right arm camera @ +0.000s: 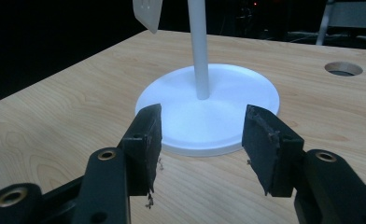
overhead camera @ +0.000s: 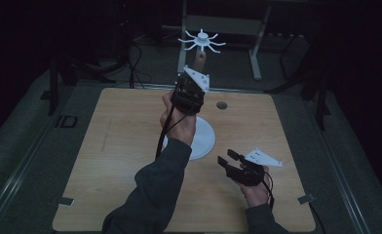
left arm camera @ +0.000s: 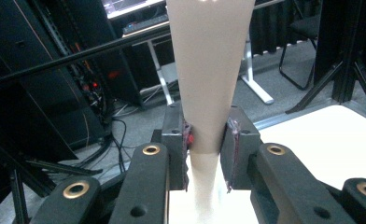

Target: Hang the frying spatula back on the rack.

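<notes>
A white stand rests on the wooden table (overhead camera: 116,156): a round base (overhead camera: 204,141), a thin pole (right arm camera: 199,56) and a spoked white top (overhead camera: 201,41). Under the top, the stem is a tan cone (overhead camera: 200,57) that widens upward. My left gripper (overhead camera: 195,73) is raised above the base, shut on the cone's narrow lower end (left arm camera: 209,60), with its pads (left arm camera: 186,140) pressing both sides. My right gripper (overhead camera: 227,158) hovers low over the table to the right of the base. Its jaws stand open and empty, pointing at the base (right arm camera: 228,107).
A round hole (overhead camera: 221,105) is cut in the table behind the base, also seen at the right in the right gripper view (right arm camera: 343,68). Beyond the far edge stand a white desk frame (overhead camera: 255,48), dark tripod legs and cables on the floor.
</notes>
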`<control>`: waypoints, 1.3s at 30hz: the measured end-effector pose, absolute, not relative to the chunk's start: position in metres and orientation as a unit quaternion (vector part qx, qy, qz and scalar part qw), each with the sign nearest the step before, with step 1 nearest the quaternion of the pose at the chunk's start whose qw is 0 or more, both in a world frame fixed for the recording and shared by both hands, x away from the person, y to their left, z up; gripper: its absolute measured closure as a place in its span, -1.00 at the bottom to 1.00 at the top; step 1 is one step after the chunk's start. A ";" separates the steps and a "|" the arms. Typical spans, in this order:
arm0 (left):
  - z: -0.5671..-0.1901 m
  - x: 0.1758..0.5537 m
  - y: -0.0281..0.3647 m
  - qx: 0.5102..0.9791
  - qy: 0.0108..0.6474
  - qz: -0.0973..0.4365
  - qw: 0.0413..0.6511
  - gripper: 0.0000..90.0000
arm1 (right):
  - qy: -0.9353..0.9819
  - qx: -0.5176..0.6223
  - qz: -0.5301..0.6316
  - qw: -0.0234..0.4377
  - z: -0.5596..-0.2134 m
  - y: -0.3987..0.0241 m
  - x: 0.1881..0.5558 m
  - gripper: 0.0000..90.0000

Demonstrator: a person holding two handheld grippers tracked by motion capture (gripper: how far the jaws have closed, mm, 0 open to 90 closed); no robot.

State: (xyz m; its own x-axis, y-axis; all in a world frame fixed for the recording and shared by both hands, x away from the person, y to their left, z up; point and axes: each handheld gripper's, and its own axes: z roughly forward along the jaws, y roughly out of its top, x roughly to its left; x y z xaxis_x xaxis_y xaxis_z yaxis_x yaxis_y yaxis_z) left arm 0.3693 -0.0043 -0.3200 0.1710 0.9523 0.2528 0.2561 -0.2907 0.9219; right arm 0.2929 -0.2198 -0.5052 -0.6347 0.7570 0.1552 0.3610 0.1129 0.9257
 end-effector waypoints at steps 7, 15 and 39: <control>-0.324 0.368 -0.002 0.662 0.449 0.453 0.394 0.63 | 0.720 0.393 0.541 0.185 -0.507 -0.227 0.291 0.05; -0.324 0.364 -0.003 0.657 0.440 0.457 0.407 0.59 | 0.720 0.394 0.541 0.183 -0.509 -0.227 0.291 0.05; -0.322 0.376 0.008 0.663 0.448 0.405 0.442 0.46 | 0.720 0.397 0.539 0.184 -0.511 -0.230 0.289 0.05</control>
State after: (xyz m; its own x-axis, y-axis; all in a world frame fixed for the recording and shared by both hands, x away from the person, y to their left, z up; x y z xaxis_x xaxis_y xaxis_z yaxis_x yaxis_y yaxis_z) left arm 0.3763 0.0082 -0.3225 0.2702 0.9523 0.1419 0.2361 -0.2084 0.9491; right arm 0.2890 -0.2297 -0.5114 -0.6162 0.7705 0.1629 0.3738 0.1040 0.9217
